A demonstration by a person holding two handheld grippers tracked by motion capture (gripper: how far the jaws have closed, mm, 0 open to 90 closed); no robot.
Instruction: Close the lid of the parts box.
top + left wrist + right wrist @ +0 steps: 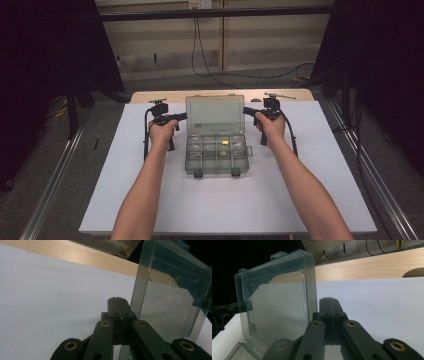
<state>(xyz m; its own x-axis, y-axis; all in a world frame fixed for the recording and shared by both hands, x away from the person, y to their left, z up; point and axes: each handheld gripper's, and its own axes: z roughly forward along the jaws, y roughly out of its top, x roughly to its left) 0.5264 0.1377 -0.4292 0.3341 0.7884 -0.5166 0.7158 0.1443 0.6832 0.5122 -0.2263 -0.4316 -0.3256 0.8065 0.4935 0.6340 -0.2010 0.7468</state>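
The lid (214, 114) stands upright between both hand-held grippers, left (119, 305) and right (331, 305), jaws closed on nothing, so an uneven push could slam it.

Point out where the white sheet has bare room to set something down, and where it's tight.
Bare: the white sheet between the forearms, in front of the organizer box; also the strips outside each arm toward the sheet's side edges. Crowded: around the raised lid, with the left hand-held gripper and right hand-held gripper at its two sides.
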